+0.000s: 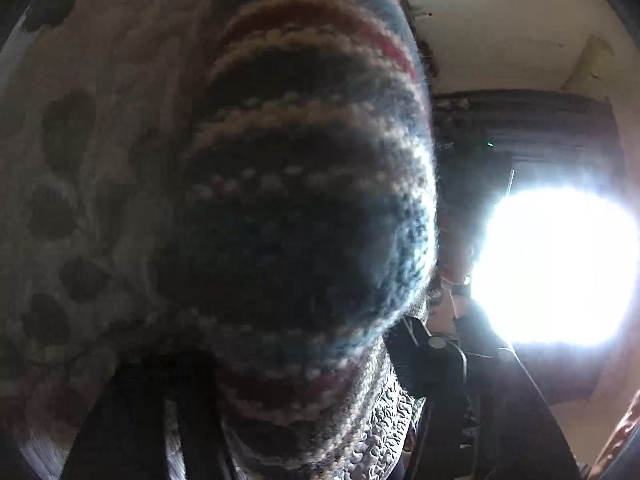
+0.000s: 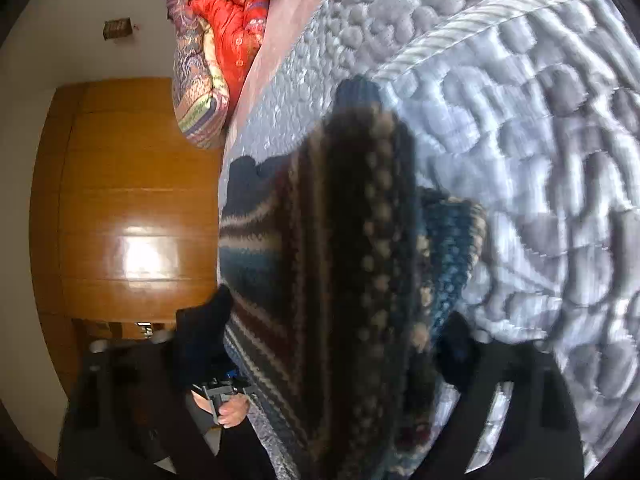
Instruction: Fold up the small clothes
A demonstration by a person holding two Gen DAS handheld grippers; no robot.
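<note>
While knit hides the fingertips in both views, I cannot tell whether either gripper pinches it | right gripper (image 2: 320, 420) under the striped knit garment (image 2: 352, 248), draped close over the lens above the quilted bedspread (image 2: 520, 140) | left gripper (image 1: 248, 420) likewise smothered | risk: blind grip, so a layer may slip and spoil the fold.

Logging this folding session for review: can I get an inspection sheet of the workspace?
Surface: grey quilt on a bed.
Job's things: striped knit, bunched, draped close over both cameras.
Clutter: red bedding piled at the bed's far end; spotted cloth.
Grippers: right gripper holds the knit; left gripper mostly hidden under it.
Cables: thin wire by the other gripper.
Surroundings: wooden wardrobe, bright window.
</note>
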